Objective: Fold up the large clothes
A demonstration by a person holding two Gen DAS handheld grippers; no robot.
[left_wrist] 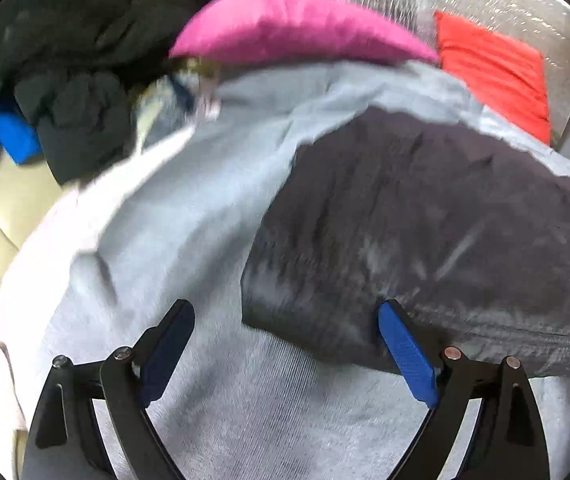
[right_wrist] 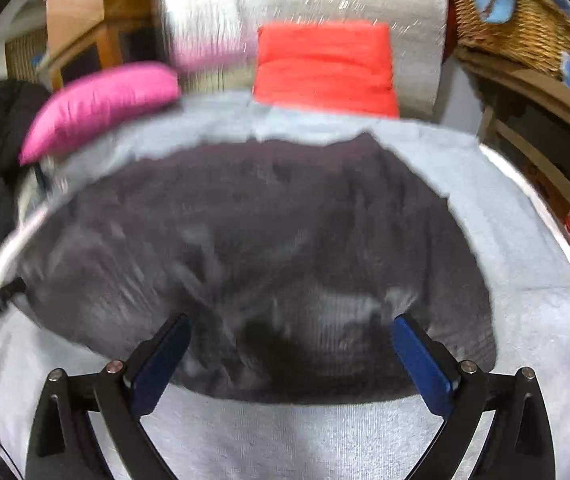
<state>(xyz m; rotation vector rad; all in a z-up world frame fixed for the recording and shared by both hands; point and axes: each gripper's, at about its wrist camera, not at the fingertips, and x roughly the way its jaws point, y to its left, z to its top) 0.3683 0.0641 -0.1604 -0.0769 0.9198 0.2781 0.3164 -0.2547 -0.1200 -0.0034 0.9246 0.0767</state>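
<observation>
Left wrist view caught my left tongs (left_wrist: 287, 344) spread wide and empty above the light grey cover (left_wrist: 189, 216), their right pad at the lower-left edge of the dark grey garment (left_wrist: 425, 216), which filled the centre right of the frame. My right tongs (right_wrist: 291, 356) were equally wide, gripping nothing, poised over the near hem of that same garment (right_wrist: 253, 232) at lower centre. It lay in a compact dark block on the cover (right_wrist: 525, 320), so I judged the fold well along, both tools between grips. The next move likely called for closing each pair on a near corner and carrying the hem toward the far edge, keeping the layers together; heavy blur hid the fabric's exact creases.

Only the left view showed the heap of black clothes (left_wrist: 73, 80) at upper left. Only the right view showed the wicker basket (right_wrist: 525, 32) at upper right. Both showed the pink cushion (left_wrist: 301, 28) and red cushion (right_wrist: 325, 64) beyond the garment.
</observation>
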